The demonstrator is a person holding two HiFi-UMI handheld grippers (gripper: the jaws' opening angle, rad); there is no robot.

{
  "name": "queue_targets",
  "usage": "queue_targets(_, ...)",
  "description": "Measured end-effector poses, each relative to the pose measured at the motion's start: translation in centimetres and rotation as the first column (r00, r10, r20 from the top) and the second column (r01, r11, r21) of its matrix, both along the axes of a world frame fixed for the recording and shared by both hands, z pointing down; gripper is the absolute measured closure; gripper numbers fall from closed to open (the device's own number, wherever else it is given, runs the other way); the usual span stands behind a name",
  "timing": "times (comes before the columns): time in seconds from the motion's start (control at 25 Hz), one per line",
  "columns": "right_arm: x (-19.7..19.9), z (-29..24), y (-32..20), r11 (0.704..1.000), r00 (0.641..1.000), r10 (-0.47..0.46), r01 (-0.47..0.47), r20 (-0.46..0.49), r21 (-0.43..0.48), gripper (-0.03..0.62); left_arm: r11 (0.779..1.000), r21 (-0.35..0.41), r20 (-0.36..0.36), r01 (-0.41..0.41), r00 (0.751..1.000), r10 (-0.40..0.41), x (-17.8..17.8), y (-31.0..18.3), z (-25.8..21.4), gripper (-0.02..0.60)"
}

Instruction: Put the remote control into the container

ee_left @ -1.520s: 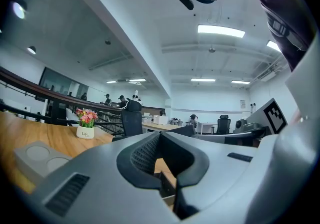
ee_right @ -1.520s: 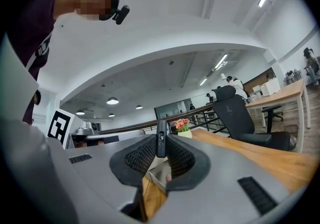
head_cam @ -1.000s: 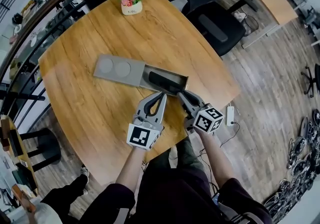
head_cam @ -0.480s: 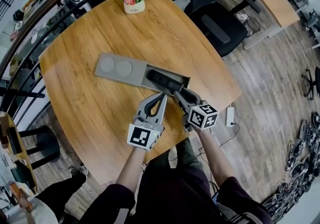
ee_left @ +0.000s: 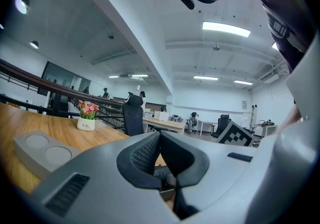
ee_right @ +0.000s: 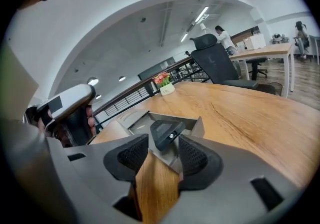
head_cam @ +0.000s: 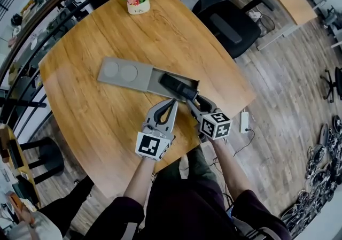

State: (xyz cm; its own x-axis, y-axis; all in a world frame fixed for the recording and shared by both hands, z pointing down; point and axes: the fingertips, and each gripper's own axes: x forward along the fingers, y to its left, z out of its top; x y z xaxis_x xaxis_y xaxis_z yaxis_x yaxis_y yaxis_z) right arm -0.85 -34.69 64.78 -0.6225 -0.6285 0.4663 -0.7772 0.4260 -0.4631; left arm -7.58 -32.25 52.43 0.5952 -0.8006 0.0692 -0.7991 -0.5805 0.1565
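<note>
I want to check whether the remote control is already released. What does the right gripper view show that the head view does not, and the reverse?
Only the right gripper view: the right gripper's jaws stand apart, having just been opening; the remote control's near end sits at their tips, unpressed. Only the head view: the remote control's whole length, both marker cubes, the person's forearms, the floor. Both: the remote control lying in the container, the left gripper, the flower pot, the wooden table.
</note>
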Motion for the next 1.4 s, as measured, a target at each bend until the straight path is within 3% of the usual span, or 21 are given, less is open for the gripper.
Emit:
queue_targets(0.2,0.3,1.2,1.6,0.994,0.977,-0.106,0.109,-0.187,0.005,0.396,1.0,0.004,-0.011,-0.005,1.0,0.005,0.6,0.3,-0.2,0.569)
queue_targets(0.32,0.2,2.0,2.5,0.986,0.953,-0.168,0.168,-0.251,-0.022,0.388,1.0,-0.002,-0.02,-0.002,1.0,0.002,0.7,0.4,-0.2,0.569)
queue_targets(0.48,0.4,2.2,3.2,0.987,0.96,-0.159,0.156,-0.23,-0.033,0.385,1.0,-0.007,-0.027,0.001,1.0,-0.001,0.8,0.6,-0.2,0.569)
queue_targets(0.84,-1.6,-0.2,1.4,0.984,0.967,-0.163,0.175,-0.197,0.045,0.385,1.0,-0.001,-0.015,0.008,1.0,-0.008,0.7,1.4,-0.6,0.569)
queue_targets(1.08,-2.5,-6.2,1.0,0.965,0.976,-0.135,0.169,-0.169,0.202,0.387,0.999,0.021,-0.013,0.026,1.0,-0.026,0.1,1.7,-2.3,0.569)
queue_targets(1.4,-2.1,-16.7,3.3,0.874,0.984,-0.092,0.154,-0.154,0.461,0.387,0.997,0.054,-0.014,0.063,0.998,-0.063,0.2,3.0,-6.9,0.569)
